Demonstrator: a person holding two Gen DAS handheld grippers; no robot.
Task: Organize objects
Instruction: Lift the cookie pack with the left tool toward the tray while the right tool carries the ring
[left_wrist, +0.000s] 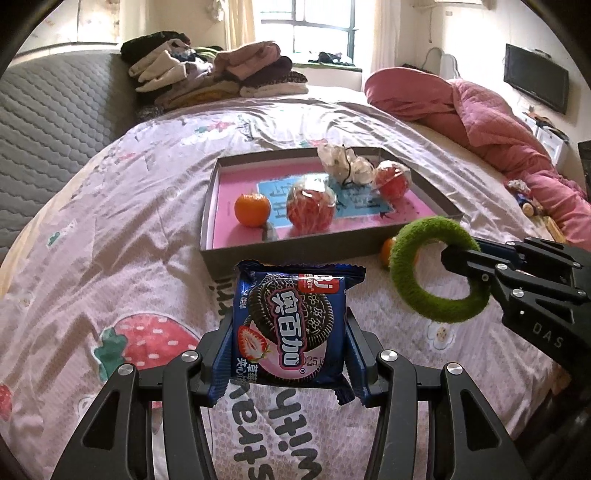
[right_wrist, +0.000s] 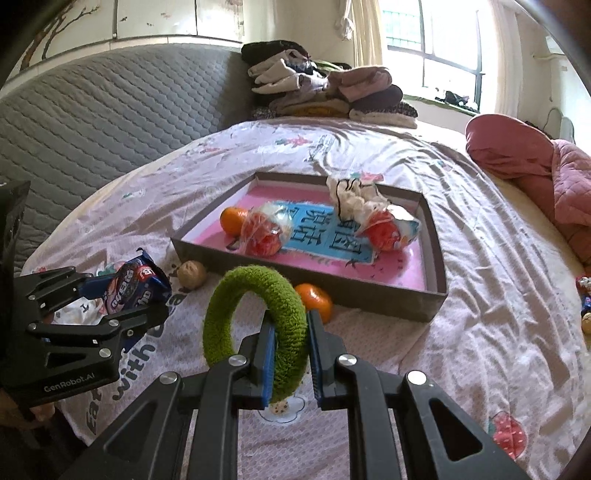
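My left gripper (left_wrist: 290, 332) is shut on a blue cookie packet (left_wrist: 291, 325) and holds it above the bedsheet, just in front of the grey tray (left_wrist: 291, 251). My right gripper (right_wrist: 290, 332) is shut on a fuzzy green ring (right_wrist: 258, 325), also held above the bed near the tray's front edge. The ring (left_wrist: 439, 266) and right gripper (left_wrist: 461, 264) show in the left wrist view; the packet (right_wrist: 129, 288) and left gripper (right_wrist: 122, 295) show in the right wrist view. The tray (right_wrist: 306, 284) holds an orange (left_wrist: 252, 209), two wrapped red fruits (left_wrist: 311, 210) and a white bag (left_wrist: 343, 162).
A loose orange (right_wrist: 314, 301) and a walnut (right_wrist: 191, 275) lie on the sheet by the tray's front wall. Folded clothes (left_wrist: 218, 74) are stacked at the far end. A pink quilt (left_wrist: 498, 125) lies at the right, small items (right_wrist: 585, 299) beside it. A grey headboard (right_wrist: 92, 122) stands left.
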